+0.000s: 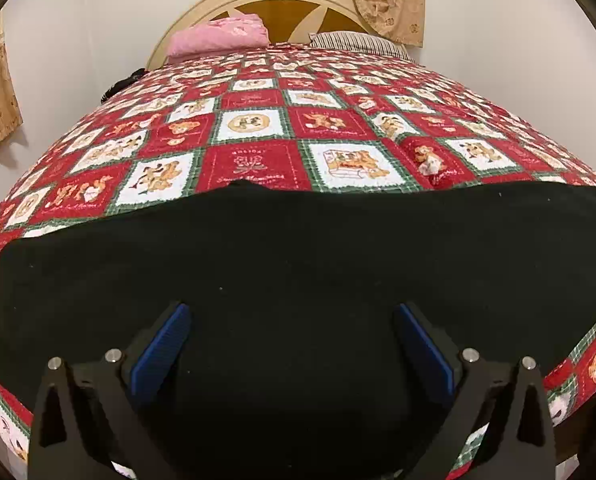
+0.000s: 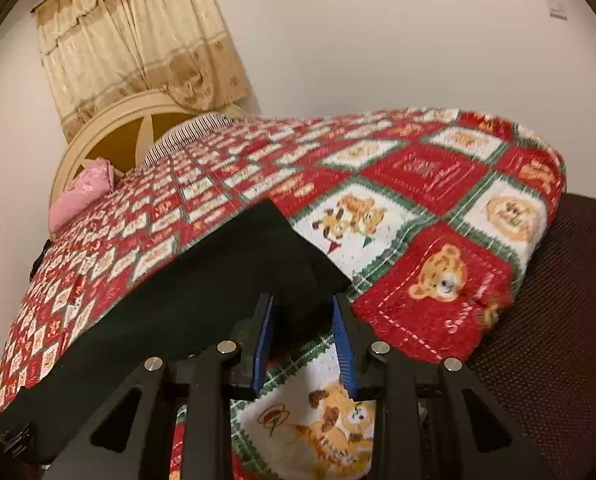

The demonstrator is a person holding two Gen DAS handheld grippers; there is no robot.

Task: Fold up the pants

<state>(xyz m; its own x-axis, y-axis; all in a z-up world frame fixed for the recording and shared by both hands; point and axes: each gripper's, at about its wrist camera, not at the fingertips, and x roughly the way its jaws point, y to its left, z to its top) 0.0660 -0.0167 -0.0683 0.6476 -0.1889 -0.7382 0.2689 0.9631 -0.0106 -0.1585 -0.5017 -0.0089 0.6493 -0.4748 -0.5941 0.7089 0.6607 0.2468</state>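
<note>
Black pants [image 1: 298, 264] lie flat along the bed's [image 1: 257, 120] near edge, the left gripper [image 1: 291, 312] spread wide above them, while the right gripper [image 2: 302, 300] hangs part-open around their right corner, apparently not pinching it.

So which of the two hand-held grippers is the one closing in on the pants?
The right hand-held gripper: its blue pads stand narrowly apart around the corner of the black pants. The left hand-held gripper is spread wide above the fabric.

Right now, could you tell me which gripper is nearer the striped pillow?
Probably the right gripper, at the black pants' corner on that side; the left gripper hovers over the pants, farther from the striped pillow.
</note>
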